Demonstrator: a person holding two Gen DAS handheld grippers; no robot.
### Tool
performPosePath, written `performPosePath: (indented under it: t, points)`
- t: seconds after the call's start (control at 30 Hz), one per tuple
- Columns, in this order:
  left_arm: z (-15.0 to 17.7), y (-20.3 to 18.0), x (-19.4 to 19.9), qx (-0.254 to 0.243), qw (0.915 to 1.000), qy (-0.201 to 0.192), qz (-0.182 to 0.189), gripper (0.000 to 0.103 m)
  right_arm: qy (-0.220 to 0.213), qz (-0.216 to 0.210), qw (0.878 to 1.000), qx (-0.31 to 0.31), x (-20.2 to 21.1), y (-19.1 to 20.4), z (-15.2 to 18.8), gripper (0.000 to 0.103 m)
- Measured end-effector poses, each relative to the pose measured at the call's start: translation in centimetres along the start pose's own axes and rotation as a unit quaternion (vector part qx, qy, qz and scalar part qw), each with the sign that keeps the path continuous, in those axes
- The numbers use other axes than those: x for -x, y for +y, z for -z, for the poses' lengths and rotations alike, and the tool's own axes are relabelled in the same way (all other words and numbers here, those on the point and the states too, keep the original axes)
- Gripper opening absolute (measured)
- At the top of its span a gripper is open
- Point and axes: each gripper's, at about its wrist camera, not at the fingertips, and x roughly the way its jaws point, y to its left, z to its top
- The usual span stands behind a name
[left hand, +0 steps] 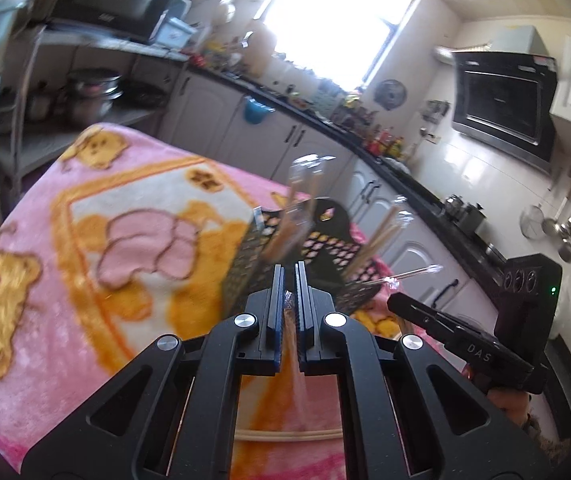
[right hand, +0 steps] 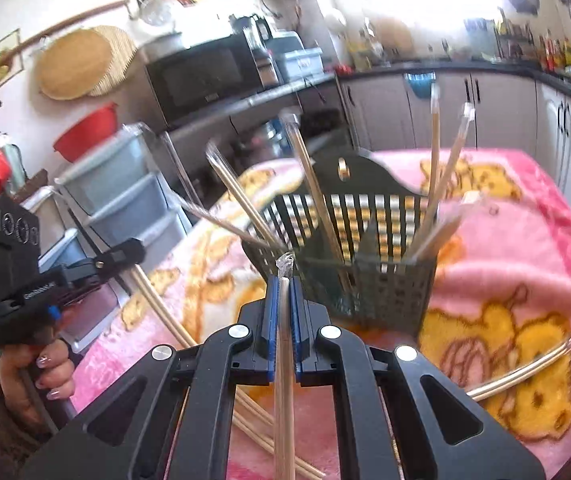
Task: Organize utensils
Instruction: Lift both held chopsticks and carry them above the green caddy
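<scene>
A black slatted utensil basket (right hand: 369, 292) stands on the pink blanket (right hand: 525, 248); several plastic-wrapped chopstick pairs (right hand: 309, 176) lean upright in it. My right gripper (right hand: 284, 280) is shut on one wrapped chopstick pair (right hand: 284, 360), just in front of the basket's near-left corner. In the left wrist view the basket (left hand: 245, 260) sits right beyond my left gripper (left hand: 289, 270), which is shut on another wrapped pair (left hand: 300, 380) hanging below the jaws. The right gripper (left hand: 391, 300) shows beside it on the right. The left gripper (right hand: 135, 248) appears at far left, with a hand (right hand: 33, 380) on its grip.
Loose chopsticks (right hand: 525, 368) lie on the blanket right of the basket, and more (right hand: 253, 424) under the right gripper. Plastic drawers (right hand: 125, 192) and a microwave (right hand: 205, 76) stand beyond the table's left edge. Kitchen cabinets (left hand: 285, 148) and a counter run behind the table.
</scene>
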Motion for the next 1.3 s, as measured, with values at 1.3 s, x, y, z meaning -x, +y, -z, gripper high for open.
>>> performPosePath:
  t: [1.3]
  points:
    - [-13.8,-10.2,-1.1,-0.106,0.9871,-0.1,0.067,0.002,-0.269,0.108,0.956,0.055,-0.7,-0.6,-13.4,0.006]
